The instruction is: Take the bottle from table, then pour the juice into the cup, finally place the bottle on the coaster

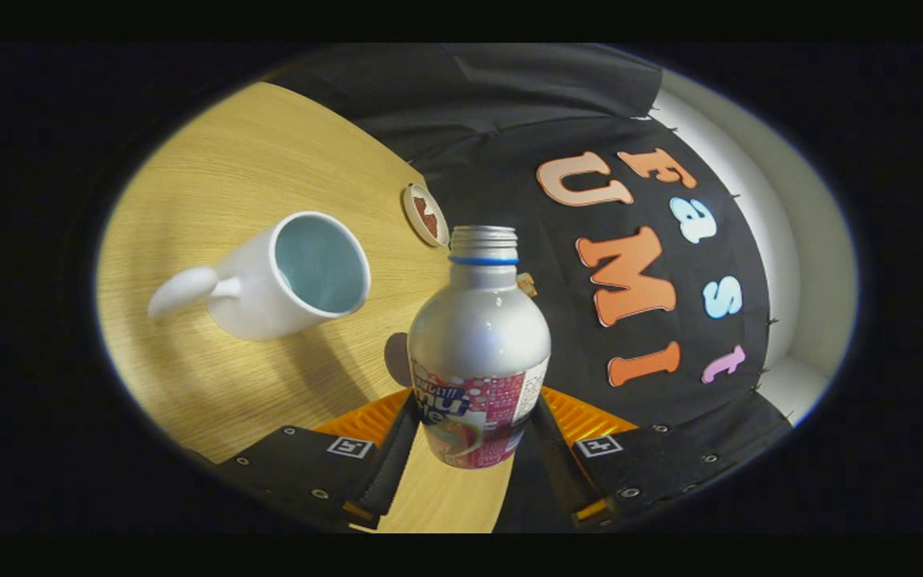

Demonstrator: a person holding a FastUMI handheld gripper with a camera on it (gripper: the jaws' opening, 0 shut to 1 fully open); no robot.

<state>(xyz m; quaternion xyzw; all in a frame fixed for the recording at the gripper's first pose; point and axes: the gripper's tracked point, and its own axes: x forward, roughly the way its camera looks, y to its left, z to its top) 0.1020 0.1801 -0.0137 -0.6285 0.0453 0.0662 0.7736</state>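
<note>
Item 1, nearest: gripper [468, 437]. Both fingers are pressed against the lower body of the bottle, one on each side, spread just to the bottle's width. The pinch sits low on the labelled band, leaving the shoulder and neck free, which suits a pour.

Item 2, between the fingers: aluminium juice bottle [477, 353]. Silver body, pink and white printed label round the base, blue ring under a threaded neck. The cap is off and the mouth is open. The whole scene leans in this view, so the gripper and bottle appear to be tilted relative to the wooden table [221, 200]. Whether the base is touching the table cannot be told; it looks lifted. No juice is seen leaving the mouth.

Item 3, beyond the fingers and to the bottle's left: white ceramic cup [285, 276] with a handle turned away from the bottle. It stands on the table, near the bottle but apart from it. Its interior looks empty, so the pour is judged not yet begun.

Item 4, farther, just beyond the bottle's mouth: small round coaster [426, 215], pale rim and reddish-brown centre, flat on the table near its far edge. Nothing rests on it; it awaits the bottle.
</note>
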